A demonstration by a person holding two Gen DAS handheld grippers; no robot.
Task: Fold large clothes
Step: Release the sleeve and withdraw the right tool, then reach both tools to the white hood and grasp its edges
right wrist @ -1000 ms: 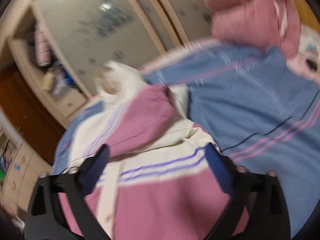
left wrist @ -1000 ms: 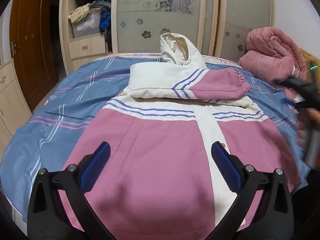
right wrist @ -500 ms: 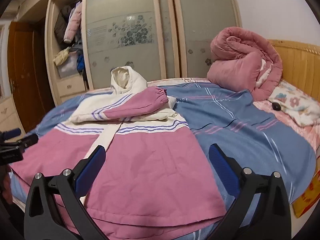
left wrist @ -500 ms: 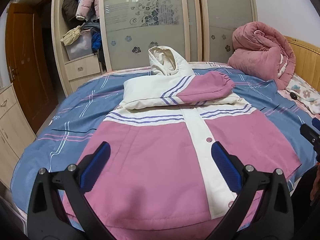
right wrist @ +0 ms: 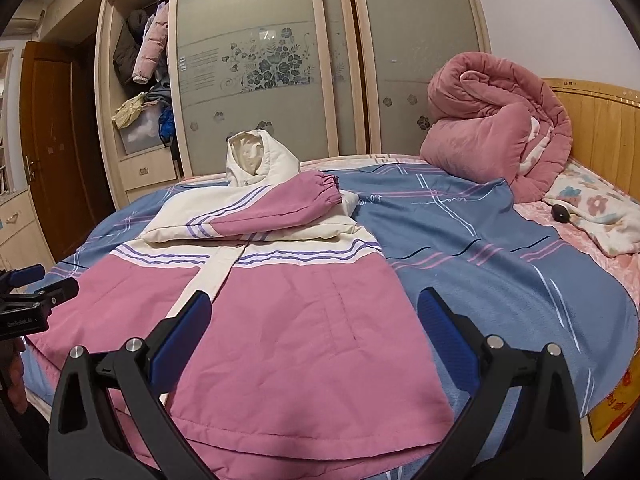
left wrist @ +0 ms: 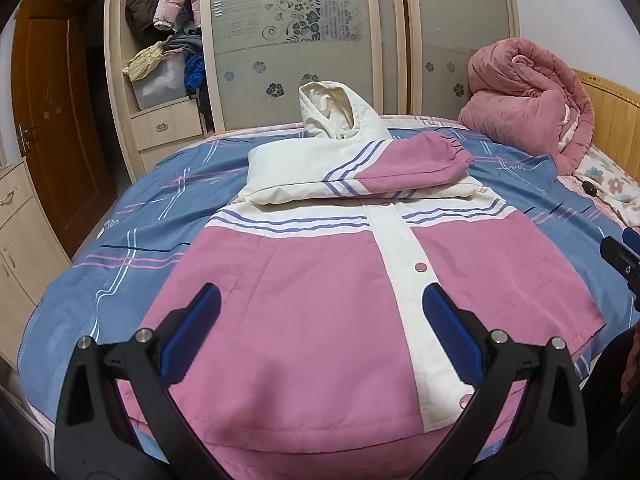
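One jacket lies lengthwise, hood pointing away.

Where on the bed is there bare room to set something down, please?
Bare sheet lies between the jacket and the pillow, and left of the jacket. Crowded: the headboard end, with the rolled quilt.

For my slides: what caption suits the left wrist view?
Open left gripper hovers over pink-and-white hooded jacket, sleeves folded across its chest, on blue bedspread.
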